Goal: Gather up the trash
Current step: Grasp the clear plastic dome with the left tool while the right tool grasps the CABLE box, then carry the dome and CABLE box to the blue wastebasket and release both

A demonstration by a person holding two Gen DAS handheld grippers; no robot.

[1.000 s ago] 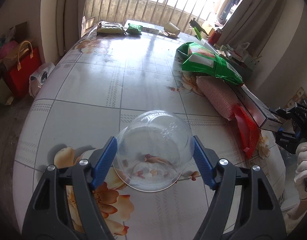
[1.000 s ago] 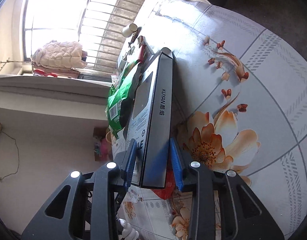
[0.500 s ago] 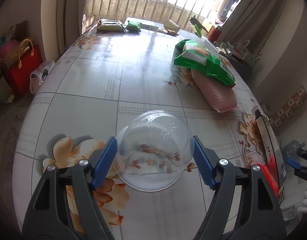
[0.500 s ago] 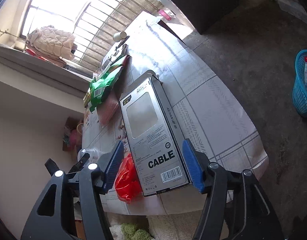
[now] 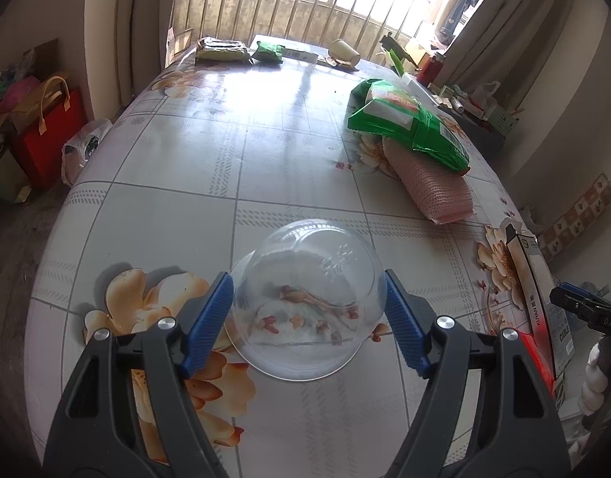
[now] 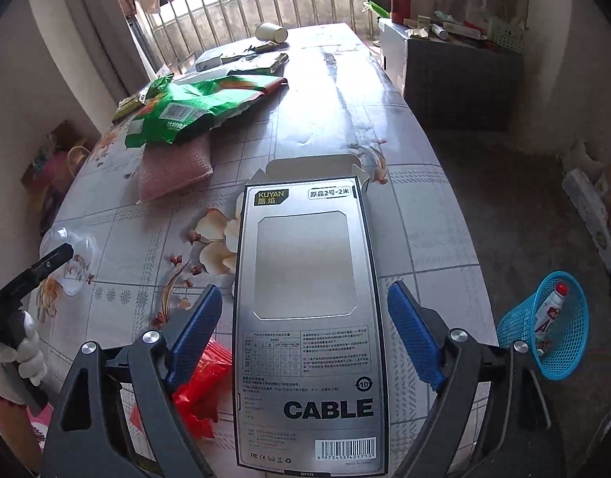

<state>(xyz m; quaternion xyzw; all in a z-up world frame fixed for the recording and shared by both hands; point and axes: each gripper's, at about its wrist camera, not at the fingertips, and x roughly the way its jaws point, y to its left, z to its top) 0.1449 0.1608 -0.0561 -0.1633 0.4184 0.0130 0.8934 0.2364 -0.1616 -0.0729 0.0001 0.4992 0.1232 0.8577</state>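
A clear plastic dome lid [image 5: 305, 298] lies on the floral tablecloth [image 5: 226, 151]. My left gripper [image 5: 307, 320] has its blue pads against the lid's two sides. A silver cable box [image 6: 305, 318] lies flat on the table, with my right gripper [image 6: 303, 332] open and its pads apart on either side of the box. A red plastic wrapper [image 6: 198, 386] lies under the box's left edge. The box also shows at the right table edge in the left wrist view [image 5: 538, 298].
A green snack bag [image 5: 409, 123] rests on a pink mesh pad [image 5: 433, 183]. A paper cup [image 5: 345, 51] and small packets [image 5: 222, 49] lie at the table's far end. A blue basket [image 6: 552, 326] holding a bottle stands on the floor at the right.
My right gripper has opened and let the cable box down flat on the table. The left gripper stays around the dome lid.
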